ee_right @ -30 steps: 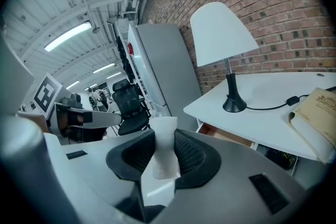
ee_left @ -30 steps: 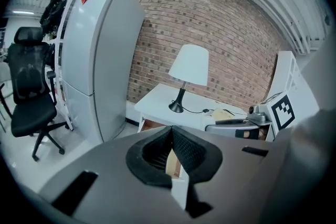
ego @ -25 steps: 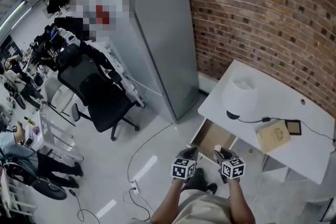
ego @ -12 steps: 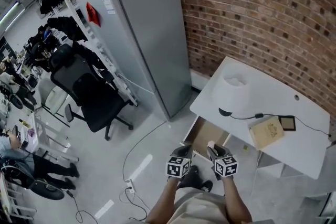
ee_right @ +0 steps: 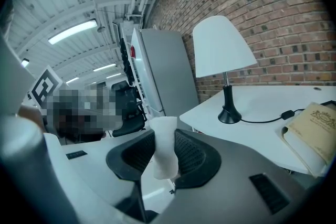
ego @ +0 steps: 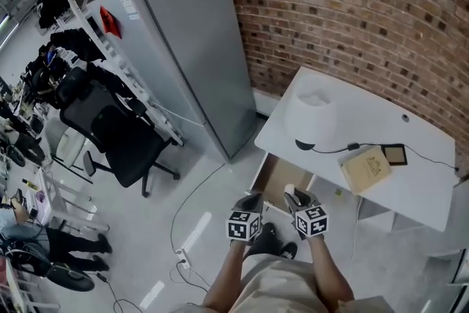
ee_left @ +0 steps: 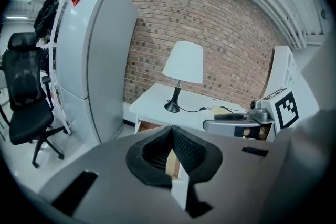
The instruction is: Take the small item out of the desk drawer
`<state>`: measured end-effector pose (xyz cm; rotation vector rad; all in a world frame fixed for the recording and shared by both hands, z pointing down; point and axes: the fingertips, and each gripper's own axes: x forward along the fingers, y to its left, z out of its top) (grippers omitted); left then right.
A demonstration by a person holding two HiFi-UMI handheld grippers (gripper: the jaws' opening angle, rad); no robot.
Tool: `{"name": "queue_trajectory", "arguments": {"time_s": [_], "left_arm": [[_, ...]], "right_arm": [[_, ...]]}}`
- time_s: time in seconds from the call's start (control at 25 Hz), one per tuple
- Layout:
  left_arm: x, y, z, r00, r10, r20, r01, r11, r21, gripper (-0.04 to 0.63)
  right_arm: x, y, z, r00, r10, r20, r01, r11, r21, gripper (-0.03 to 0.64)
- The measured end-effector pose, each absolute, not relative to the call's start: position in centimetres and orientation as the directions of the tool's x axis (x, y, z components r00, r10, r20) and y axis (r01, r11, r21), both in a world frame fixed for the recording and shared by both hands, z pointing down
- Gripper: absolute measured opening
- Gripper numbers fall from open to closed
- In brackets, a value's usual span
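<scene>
The desk drawer (ego: 277,176) stands pulled open under the left end of the white desk (ego: 410,190), its wooden inside showing. My right gripper (ego: 293,196) is just in front of it, shut on a small white waisted item (ego: 289,190). In the right gripper view that item (ee_right: 164,152) stands upright between the black pads (ee_right: 191,152). My left gripper (ego: 253,199) is held beside the right one. Its jaws meet at the tips with nothing between them (ee_left: 171,134). Behind them the drawer front (ee_left: 149,126) shows.
On the desk are a white-shaded lamp (ego: 314,113) with its cord, a tan book (ego: 366,168) and a small dark device (ego: 393,154). A tall grey fridge (ego: 183,48) stands left of the desk against the brick wall. A black office chair (ego: 110,135) and a floor cable (ego: 187,216) lie further left.
The head view has swung, so the desk and fridge sit further left and higher. Both grippers stay side by side before the open drawer, the right one still holding the white item.
</scene>
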<state>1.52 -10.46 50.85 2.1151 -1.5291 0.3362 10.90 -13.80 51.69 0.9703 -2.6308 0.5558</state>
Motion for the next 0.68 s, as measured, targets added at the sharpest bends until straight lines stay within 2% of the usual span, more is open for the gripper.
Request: {"name": "queue_trajectory", "arguments": {"time_s": [0.68], "left_arm": [[1.1,-11.1,50.9,0.352,-0.81,0.47,-0.931,-0.252,0.264,0.017]], "right_arm": [[10.3,-14.7,50.6,-0.73,-0.576,0.367,-0.672,0.702,-0.235,0.138]]}}
